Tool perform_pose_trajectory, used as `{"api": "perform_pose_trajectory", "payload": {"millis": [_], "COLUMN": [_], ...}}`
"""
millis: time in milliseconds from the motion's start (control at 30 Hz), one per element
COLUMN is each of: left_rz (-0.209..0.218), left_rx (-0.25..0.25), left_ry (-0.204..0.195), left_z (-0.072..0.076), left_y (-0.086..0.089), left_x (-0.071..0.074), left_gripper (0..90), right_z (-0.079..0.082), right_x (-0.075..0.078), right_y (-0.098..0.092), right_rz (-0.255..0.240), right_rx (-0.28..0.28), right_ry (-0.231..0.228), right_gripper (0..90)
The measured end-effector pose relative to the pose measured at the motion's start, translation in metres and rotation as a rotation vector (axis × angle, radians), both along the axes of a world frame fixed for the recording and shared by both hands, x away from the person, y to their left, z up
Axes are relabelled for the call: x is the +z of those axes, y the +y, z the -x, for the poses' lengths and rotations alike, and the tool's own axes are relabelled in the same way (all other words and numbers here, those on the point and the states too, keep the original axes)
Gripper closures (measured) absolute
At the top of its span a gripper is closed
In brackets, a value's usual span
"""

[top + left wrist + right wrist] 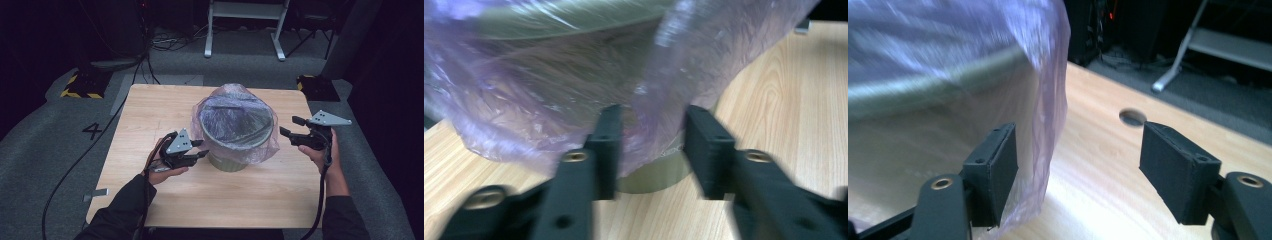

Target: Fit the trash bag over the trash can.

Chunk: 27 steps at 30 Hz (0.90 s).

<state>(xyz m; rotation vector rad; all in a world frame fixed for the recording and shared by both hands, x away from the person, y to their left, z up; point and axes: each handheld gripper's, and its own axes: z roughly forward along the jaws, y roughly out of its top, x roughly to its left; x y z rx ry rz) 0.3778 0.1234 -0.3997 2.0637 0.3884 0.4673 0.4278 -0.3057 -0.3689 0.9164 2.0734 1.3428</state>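
An olive-green bin [226, 163] stands in the middle of the wooden table [150, 110], lined with a thin purple plastic bag [235, 117] that drapes over its rim. My left gripper [202, 148] is at the bin's left side. In the left gripper view its jaws [654, 112] stand apart with a hanging fold of the bag [549, 100] loose between them, above the bin's base [649, 175]. My right gripper [288, 125] hovers to the right of the bin. It is open [1078, 130], with the bag's edge [1048, 75] beside its left jaw.
A round hole [1133, 116] is cut in the tabletop near the right gripper. Beyond the table are a white frame's legs [245, 30], two yellow-and-black bases [82, 85] [315, 82] and floor cables. A cable trails from each gripper toward the table's near edge.
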Motion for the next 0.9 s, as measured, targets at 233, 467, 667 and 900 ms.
{"api": "perform_pose_trajectory", "payload": {"millis": [233,467,667,900], "left_rz": [-0.032,-0.035,-0.019,-0.008], "left_rx": [-0.043,-0.048,-0.049,-0.055], "left_ry": [-0.004,-0.004,0.006,0.016], "left_z": [-0.001,-0.006,-0.012,-0.014], "left_y": [-0.006,-0.010,-0.010,-0.008], "left_x": [-0.005,-0.010,-0.013,-0.015], "left_gripper": [81.1,86.0,87.6,88.3], "right_z": [-0.004,-0.029,-0.054,-0.073], "right_x": [0.030,0.052,0.050,0.042], "right_y": [0.010,0.033,0.058,0.066], "right_rz": [-0.031,-0.037,0.058,0.067], "right_rx": [0.054,0.115,0.163,0.141], "right_ry": [-0.064,-0.064,0.007,0.044], "right_gripper": [35.9,39.4,42.1,68.6]}}
